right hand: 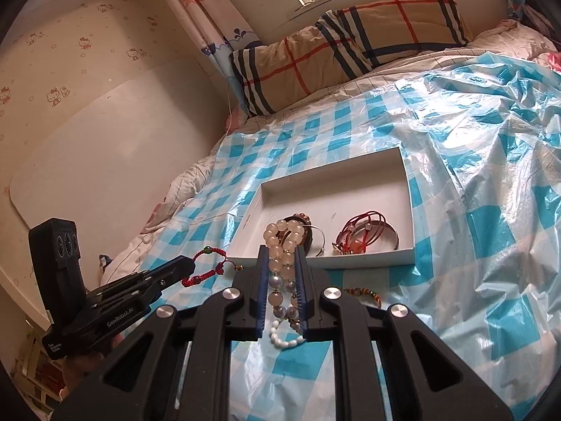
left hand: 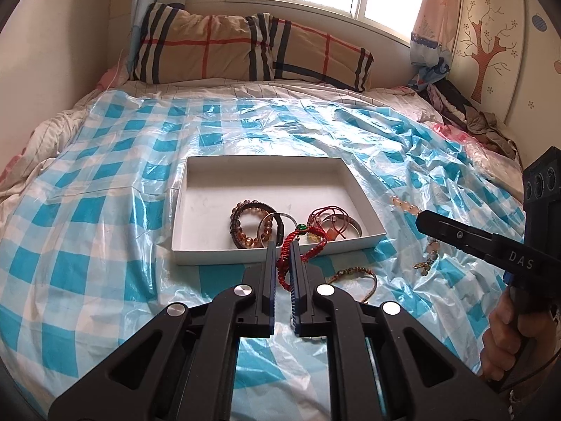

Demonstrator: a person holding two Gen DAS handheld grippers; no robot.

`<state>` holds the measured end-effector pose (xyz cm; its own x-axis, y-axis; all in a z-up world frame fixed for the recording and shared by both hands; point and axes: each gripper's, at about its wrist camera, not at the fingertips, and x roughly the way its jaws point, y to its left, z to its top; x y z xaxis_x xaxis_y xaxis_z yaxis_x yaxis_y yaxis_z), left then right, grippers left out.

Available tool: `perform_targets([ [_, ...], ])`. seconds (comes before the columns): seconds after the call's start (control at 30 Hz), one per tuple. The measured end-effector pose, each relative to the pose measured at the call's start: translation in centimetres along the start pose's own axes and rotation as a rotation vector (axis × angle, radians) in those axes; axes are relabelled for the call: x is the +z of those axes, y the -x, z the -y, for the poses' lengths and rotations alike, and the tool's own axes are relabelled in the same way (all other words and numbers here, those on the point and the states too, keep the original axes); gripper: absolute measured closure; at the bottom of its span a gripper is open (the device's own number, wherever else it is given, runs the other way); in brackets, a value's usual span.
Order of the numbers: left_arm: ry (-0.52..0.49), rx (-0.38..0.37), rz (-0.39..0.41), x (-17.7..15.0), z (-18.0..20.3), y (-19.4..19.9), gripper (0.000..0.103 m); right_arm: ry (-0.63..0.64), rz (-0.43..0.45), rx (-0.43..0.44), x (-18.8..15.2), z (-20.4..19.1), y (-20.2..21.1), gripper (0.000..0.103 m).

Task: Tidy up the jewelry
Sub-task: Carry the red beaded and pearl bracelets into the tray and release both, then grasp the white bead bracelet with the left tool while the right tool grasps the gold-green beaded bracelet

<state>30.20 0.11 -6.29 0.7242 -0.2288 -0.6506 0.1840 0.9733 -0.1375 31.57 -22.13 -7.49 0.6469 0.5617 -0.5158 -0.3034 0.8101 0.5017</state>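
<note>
Bed with blue-check plastic sheet [left hand: 105, 217]: white box [left hand: 196, 249] already holds several bracelets [left hand: 252, 224]. Left gripper [left hand: 283, 251] is clamped on a red cord bracelet [left hand: 285, 263], right gripper [right hand: 282, 256] on a pale bead bracelet [right hand: 280, 245], both near the box's front edge. One braided bracelet [left hand: 354, 275] remains on the sheet, so I'd judge the job mostly done.

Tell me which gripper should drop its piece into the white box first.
Left, probably. The left gripper, shut on the red braided cord bracelet, has its tips at the shallow white cardboard box. The right gripper, holding the pale bead bracelet, looks equally close.
</note>
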Motion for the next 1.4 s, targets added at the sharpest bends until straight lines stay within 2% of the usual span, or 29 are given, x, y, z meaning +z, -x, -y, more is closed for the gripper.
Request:
perform_targets([
  [0.4, 0.013, 0.016, 0.001, 2.6, -0.5, -6.5, 0.096, 0.059, 0.001, -0.041, 2.6, 1.9, -6.2, 0.088],
  [0.43, 0.022, 0.027, 0.001, 2.8, -0.8, -7.2, 0.096, 0.071, -0.01, -0.064, 2.7, 2.1, -7.1, 0.086],
  [0.47, 0.027, 0.037, -0.011, 3.0, -1.0, -8.2, 0.096, 0.07, -0.023, -0.096, 2.7, 2.6, -7.9, 0.077],
  [0.5, 0.036, 0.046, -0.041, 3.0, -1.4, -9.3, 0.096, 0.052, -0.036, -0.118, 2.6, 3.3, -8.5, 0.074],
  [0.57, 0.064, 0.058, -0.068, 2.6, -2.1, -10.0, 0.096, 0.013, -0.068, -0.118, 2.1, 4.3, -8.7, 0.074],
  [0.67, 0.053, 0.061, -0.051, 1.5, -2.1, -8.3, 0.096, 0.05, -0.075, -0.126, 0.7, 4.1, -6.9, 0.074],
  [0.73, 0.051, 0.044, -0.068, 0.2, -2.0, -7.3, 0.096, 0.06, -0.112, -0.132, -0.7, 4.2, -6.2, 0.074],
  [0.87, 0.026, -0.01, -0.151, -2.4, -1.1, -7.0, 0.096, 0.071, -0.191, -0.18, -2.8, 4.9, -6.1, 0.074],
  [1.0, -0.01, -0.028, -0.223, -4.2, 0.5, -7.8, 0.094, 0.078, -0.246, -0.231, -3.7, 5.4, -7.0, 0.074],
  [1.07, -0.03, -0.026, -0.246, -4.6, 1.2, -8.2, 0.088, 0.082, -0.274, -0.257, -4.1, 5.6, -7.7, 0.071],
  [1.13, -0.047, -0.014, -0.266, -5.0, 1.6, -8.7, 0.074, 0.094, -0.304, -0.278, -4.7, 5.7, -8.3, 0.071],
  [1.23, -0.049, 0.005, -0.303, -5.3, 1.5, -9.4, 0.061, 0.147, -0.31, -0.307, -5.3, 5.2, -8.6, 0.071],
  [1.27, -0.053, 0.008, -0.325, -5.4, 1.5, -9.8, 0.06, 0.156, -0.308, -0.31, -5.3, 5.1, -8.6, 0.071],
  [1.3, -0.055, 0.002, -0.35, -5.5, 1.4, -10.3, 0.06, 0.162, -0.31, -0.308, -5.4, 5.1, -8.6, 0.076],
  [1.33, -0.061, 0.0, -0.363, -5.7, 1.5, -10.5, 0.061, 0.164, -0.311, -0.308, -5.4, 5.1, -8.6, 0.089],
  [1.37, -0.077, 0.002, -0.363, -5.7, 1.7, -10.6, 0.061, 0.16, -0.313, -0.3, -5.4, 5.1, -8.5, 0.094],
  [1.4, -0.103, 0.006, -0.362, -5.8, 2.0, -10.7, 0.068, 0.154, -0.312, -0.293, -5.4, 5.1, -8.4, 0.096],
])
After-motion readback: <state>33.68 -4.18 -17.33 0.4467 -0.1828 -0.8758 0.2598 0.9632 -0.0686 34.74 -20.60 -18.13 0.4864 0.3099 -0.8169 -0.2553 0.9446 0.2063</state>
